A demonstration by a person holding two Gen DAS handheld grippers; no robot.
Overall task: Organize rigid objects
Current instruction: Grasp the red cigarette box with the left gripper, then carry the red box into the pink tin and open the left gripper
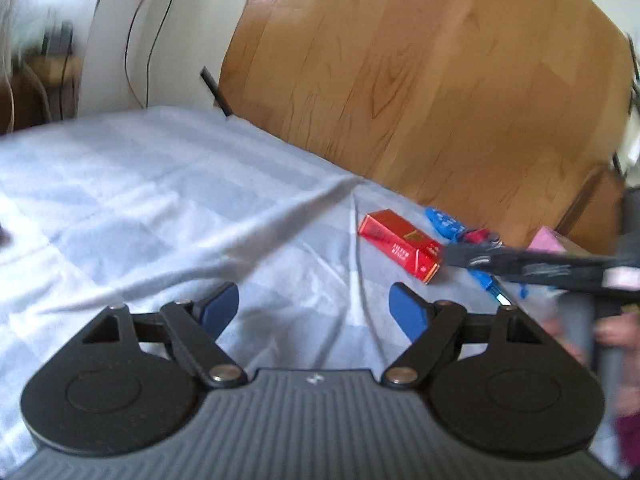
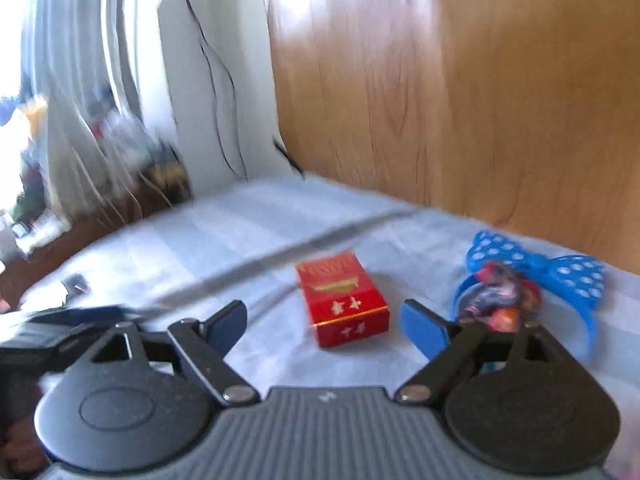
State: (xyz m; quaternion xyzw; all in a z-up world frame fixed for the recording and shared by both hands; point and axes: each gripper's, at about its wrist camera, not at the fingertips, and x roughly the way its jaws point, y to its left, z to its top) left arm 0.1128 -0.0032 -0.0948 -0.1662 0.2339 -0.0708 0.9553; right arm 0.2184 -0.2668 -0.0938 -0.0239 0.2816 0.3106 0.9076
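Wrinkles cross the pale sheet (image 2: 280,216) before your spread right gripper (image 2: 324,322); red box (image 2: 342,300) ahead, blue bow headband (image 2: 532,268) beside it, wooden headboard (image 2: 480,100) behind. Your left gripper (image 1: 314,306) gapes empty.

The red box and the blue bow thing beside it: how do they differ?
The red box is a plain rectangular block with gold print; the blue bow headband is curved, white-dotted, with a bow. The box lies flat alone; a small colorful toy lies at the headband. Both rest on the pale cloth.
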